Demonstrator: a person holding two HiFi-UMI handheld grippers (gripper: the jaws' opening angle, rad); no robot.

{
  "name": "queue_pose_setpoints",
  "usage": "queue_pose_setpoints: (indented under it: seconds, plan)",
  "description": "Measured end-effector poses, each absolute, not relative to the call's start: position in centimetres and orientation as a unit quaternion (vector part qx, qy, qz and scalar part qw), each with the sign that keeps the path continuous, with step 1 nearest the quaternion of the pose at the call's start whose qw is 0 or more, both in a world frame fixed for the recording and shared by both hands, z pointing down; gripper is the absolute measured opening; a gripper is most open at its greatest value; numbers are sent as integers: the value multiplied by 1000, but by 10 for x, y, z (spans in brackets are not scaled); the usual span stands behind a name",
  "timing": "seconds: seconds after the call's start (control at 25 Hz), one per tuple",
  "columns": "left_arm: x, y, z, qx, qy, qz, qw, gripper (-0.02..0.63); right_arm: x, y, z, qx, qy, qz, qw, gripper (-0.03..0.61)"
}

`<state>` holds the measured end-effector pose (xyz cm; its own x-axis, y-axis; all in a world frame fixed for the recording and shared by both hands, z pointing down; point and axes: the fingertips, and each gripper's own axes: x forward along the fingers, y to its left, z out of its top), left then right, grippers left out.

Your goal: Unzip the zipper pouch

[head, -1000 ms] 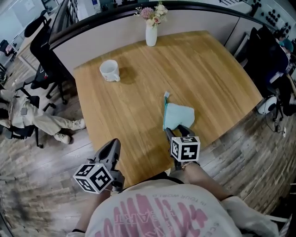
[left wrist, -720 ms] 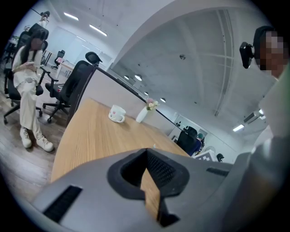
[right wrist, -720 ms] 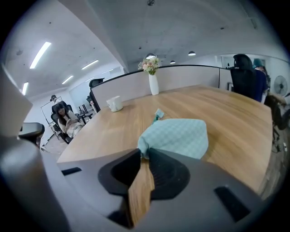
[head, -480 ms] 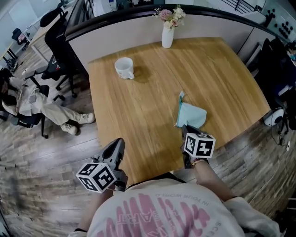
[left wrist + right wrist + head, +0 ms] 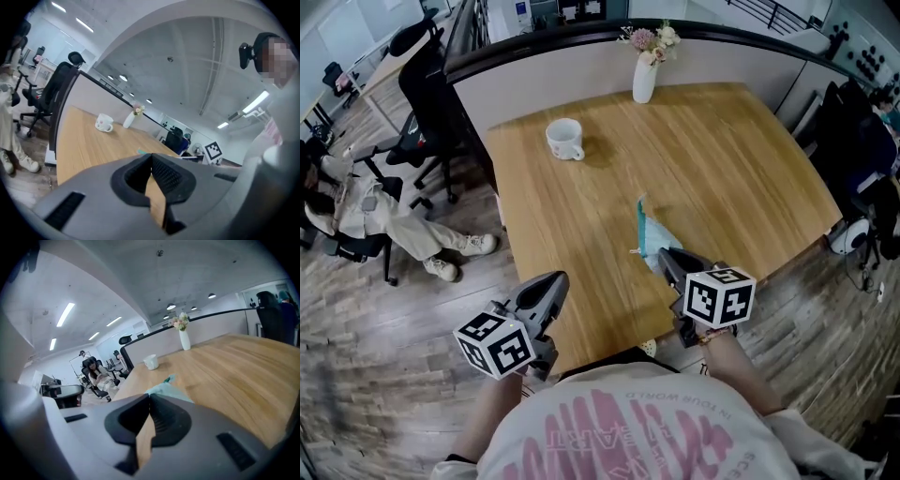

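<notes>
The teal zipper pouch (image 5: 647,234) lies near the front right of the wooden table (image 5: 722,159), bunched narrow with one side raised. My right gripper (image 5: 664,255) is at its near end, jaws shut on the edge of the fabric. In the right gripper view the pouch (image 5: 166,389) shows just past the closed tips of the right gripper (image 5: 150,397). My left gripper (image 5: 551,286) hovers at the table's front edge, left of the pouch and apart from it. Its jaws are shut with nothing between them, as the left gripper view shows for the left gripper (image 5: 151,157).
A white mug (image 5: 565,139) stands at the table's far left and a white vase (image 5: 644,80) with flowers at the far edge. Black office chairs (image 5: 422,84) and a seated person (image 5: 356,202) are on the left. A divider wall runs behind the table.
My right gripper has closed on the pouch's near edge, and the pouch went from lying flat and wide to bunched and narrow. The left gripper rose slightly toward the table edge.
</notes>
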<state>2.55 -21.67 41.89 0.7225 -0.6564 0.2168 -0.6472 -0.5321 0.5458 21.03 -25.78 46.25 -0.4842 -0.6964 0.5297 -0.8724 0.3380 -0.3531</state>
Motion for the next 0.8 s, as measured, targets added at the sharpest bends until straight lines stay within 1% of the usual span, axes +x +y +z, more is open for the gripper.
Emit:
queue_pose_setpoints:
  seconds: [0.08, 0.16, 0.28, 0.4, 0.52, 0.72, 0.76, 0.8]
  plan:
    - [32, -209, 407, 899, -325, -3, 294, 25, 189, -249, 443, 457, -826, 305, 124, 3]
    - [38, -203, 392, 921, -290, 6, 261, 62, 166, -240, 420, 425, -846, 305, 100, 3]
    - [42, -201, 373, 942, -266, 28, 205, 96, 134, -229, 383, 385, -874, 288, 70, 3]
    - [38, -204, 363, 948, -261, 41, 175, 126, 110, -219, 354, 356, -895, 266, 51, 3]
    - [32, -205, 354, 952, -257, 25, 166, 137, 94, -211, 337, 335, -907, 250, 42, 3]
    - [31, -196, 341, 961, -221, 0, 164, 143, 79, -199, 328, 308, -919, 243, 46, 3]
    - [31, -193, 339, 963, -213, -5, 164, 131, 77, -198, 327, 303, -921, 242, 47, 3]
    - [30, -191, 336, 964, -208, -12, 165, 97, 77, -197, 326, 299, -922, 241, 48, 3]
